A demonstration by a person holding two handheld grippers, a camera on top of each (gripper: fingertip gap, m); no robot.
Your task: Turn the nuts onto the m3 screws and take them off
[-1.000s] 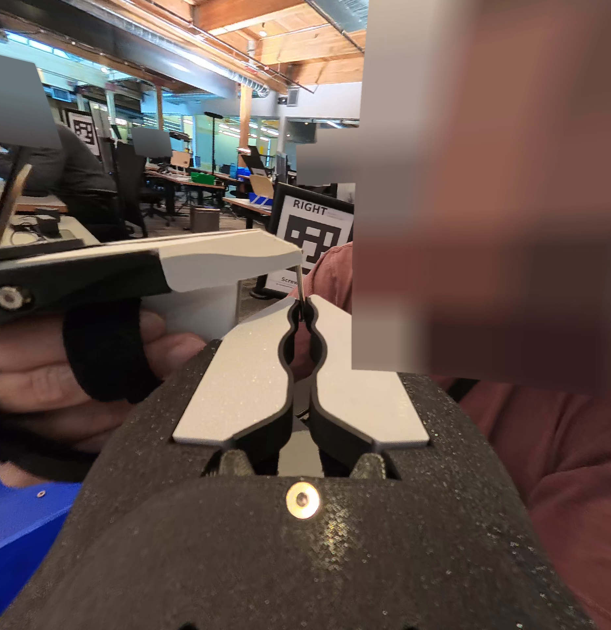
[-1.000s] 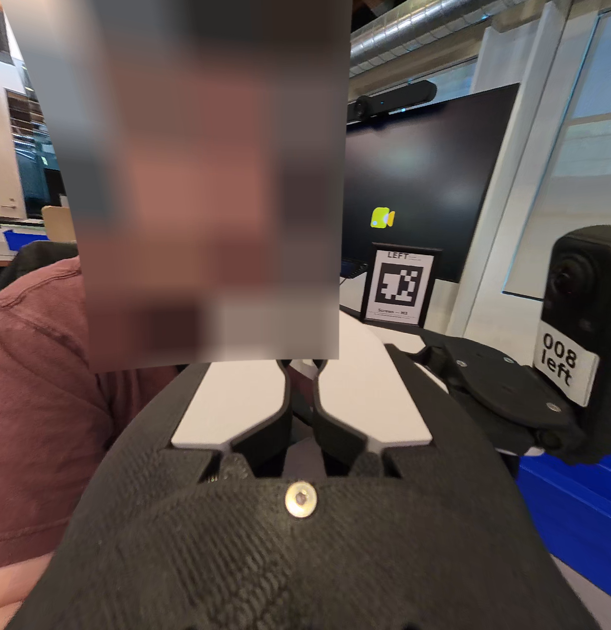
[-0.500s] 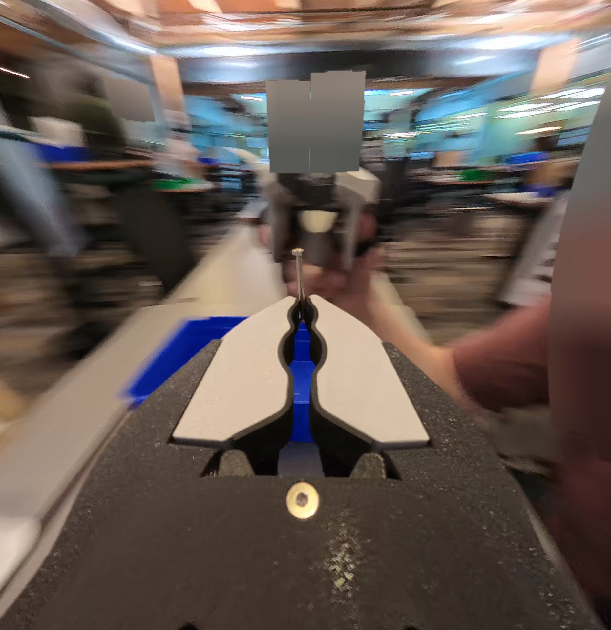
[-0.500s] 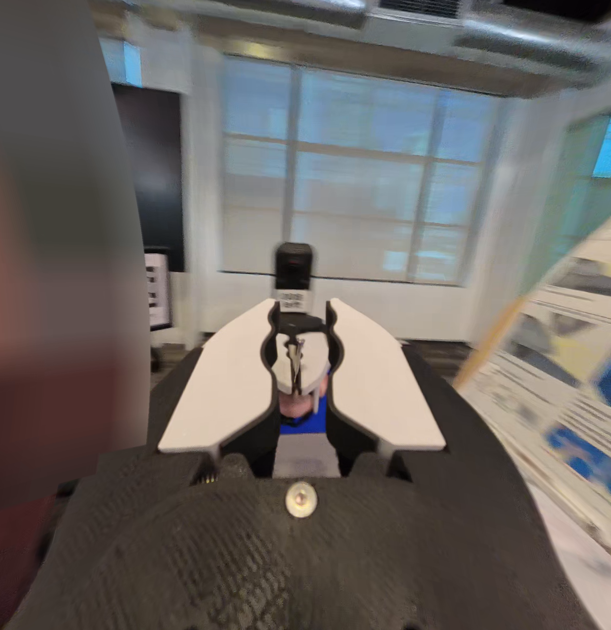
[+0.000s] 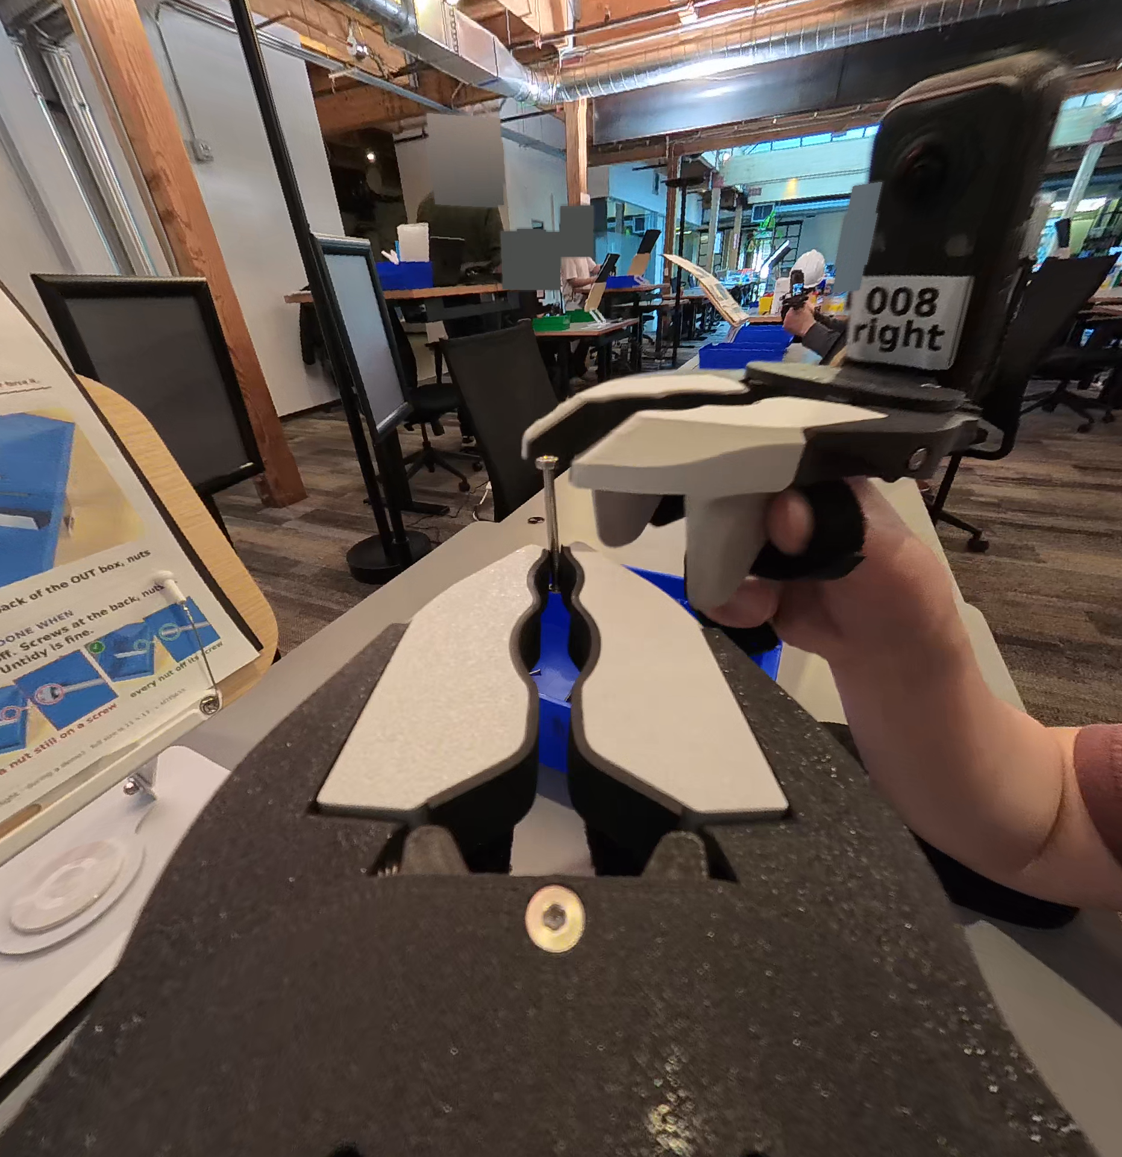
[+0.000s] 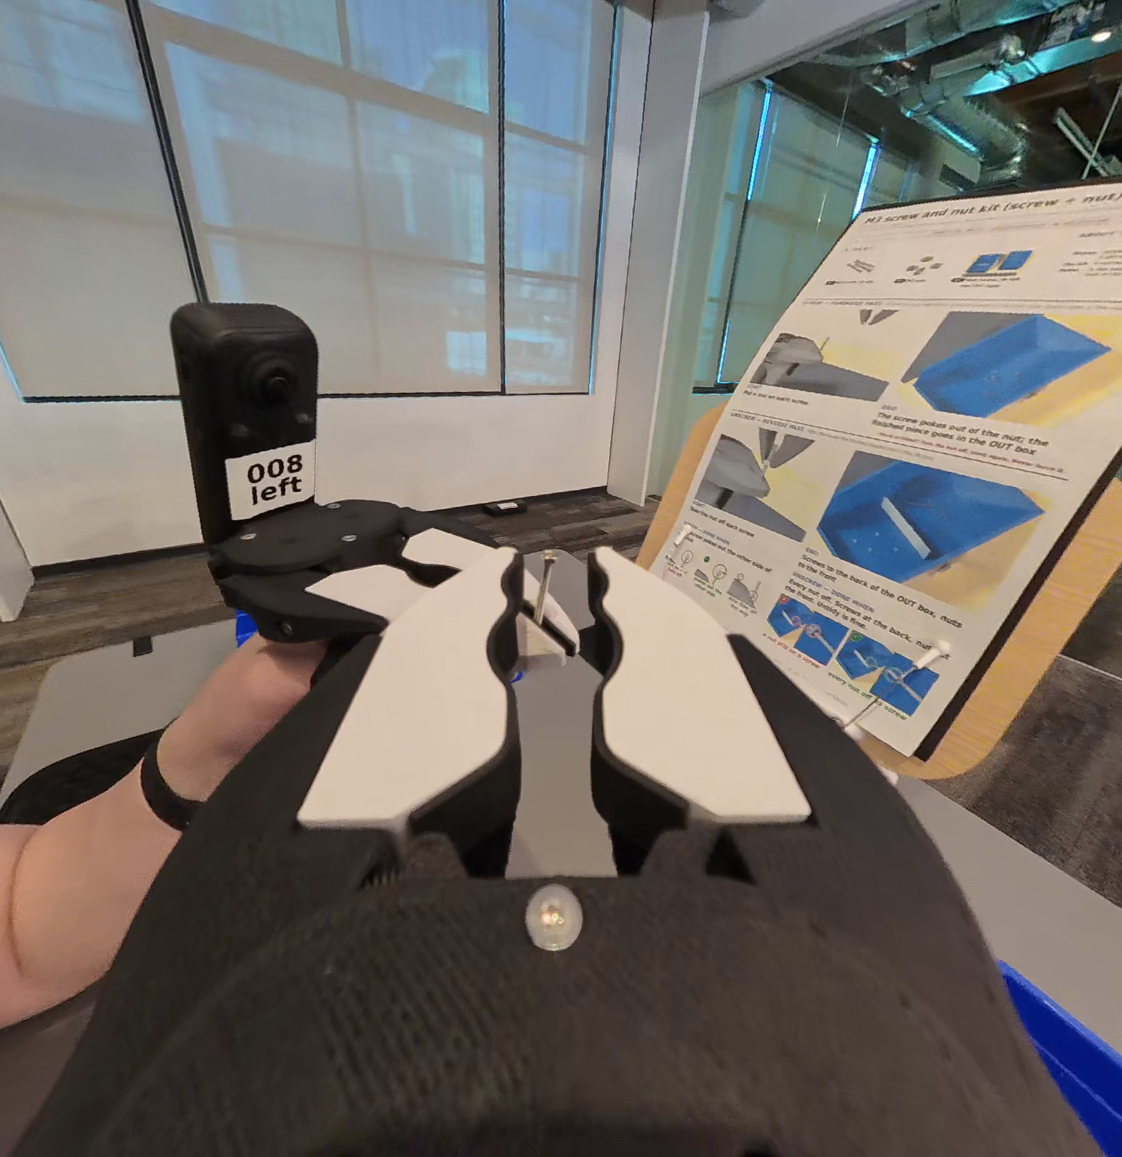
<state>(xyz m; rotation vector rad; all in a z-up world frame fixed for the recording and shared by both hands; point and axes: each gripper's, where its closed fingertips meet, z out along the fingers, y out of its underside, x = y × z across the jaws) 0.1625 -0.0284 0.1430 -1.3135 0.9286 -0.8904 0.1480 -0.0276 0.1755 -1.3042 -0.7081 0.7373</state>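
Note:
My left gripper (image 5: 553,566) is shut on the lower end of a thin silver M3 screw (image 5: 551,513), which stands upright with its head on top. I see no nut on its shaft. My right gripper (image 6: 553,558) is open and empty, level with the screw's head (image 6: 549,555), with one finger on each side of it and not touching. The left wrist view shows the right gripper (image 5: 551,458) coming in from the right, its tips at the screw head. The right wrist view shows the left gripper (image 6: 546,626) holding the screw (image 6: 543,588).
A blue bin (image 5: 759,657) sits on the grey table (image 5: 458,551) under both grippers, and a blue bin edge (image 6: 1078,1052) shows low right. A slanted instruction board (image 5: 76,626) stands at my left (image 6: 890,501). Office chairs and desks lie beyond. My left and right fingertips are right by each other.
Both grippers swung away from the person's body and now face each other over the table. The right gripper's jaws have opened. The left gripper kept hold of the screw.

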